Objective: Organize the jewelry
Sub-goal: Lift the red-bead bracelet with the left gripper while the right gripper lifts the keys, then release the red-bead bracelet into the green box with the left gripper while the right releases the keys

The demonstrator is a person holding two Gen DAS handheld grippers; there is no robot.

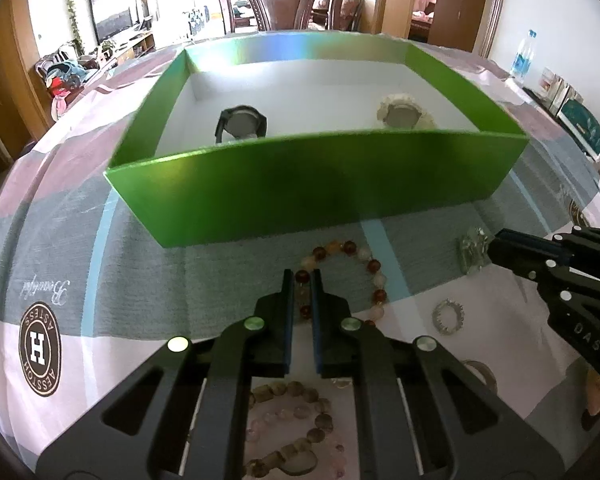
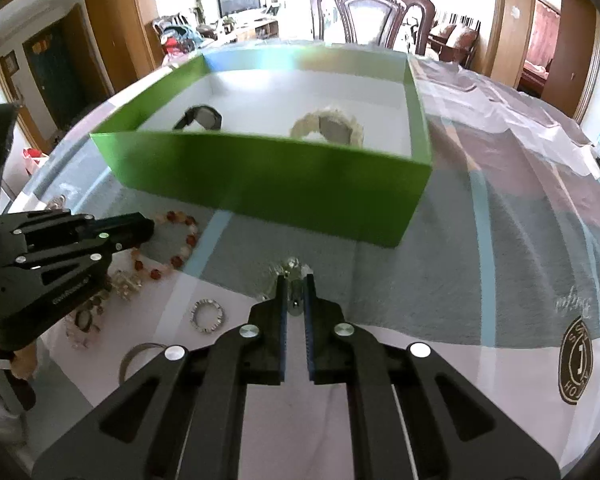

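Over on the left, the left claw (image 1: pixel 302 280) is down on the counter (image 1: pixel 228 276), its two fingers pinched in on one side of the red-and-cream bead bracelet (image 1: pixel 354 272). It takes the strand rather than the whole ring, I'd say, because a loop lying flat on cloth gives nothing else to nip. The rest of the loop curls away to the right, still resting on the checked tablecloth (image 1: pixel 100 208).

Just beyond it stands the green box (image 1: pixel 300 184), open-topped, right in front of both claws, so a short carry over the near wall looks like the plan. Inside, a dark watch (image 1: pixel 242 122) sits left and a pale watch (image 1: pixel 404 114) sits right, well apart, which leaves white floor between them for more pieces.

Moving right, a small silver ring (image 2: pixel 207 315) lies loose on the cloth, untouched, with more beaded strands (image 1: pixel 296 428) waiting nearer the person.

And on the right, the right claw (image 2: pixel 296 284) is also drawn in tight, gripping a small silvery trinket (image 2: pixel 294 270) at the very tips. It points steeply down at the cloth near the box's front wall. Whether the trinket has left the cloth, I cannot tell. Neither piece is in the box yet.
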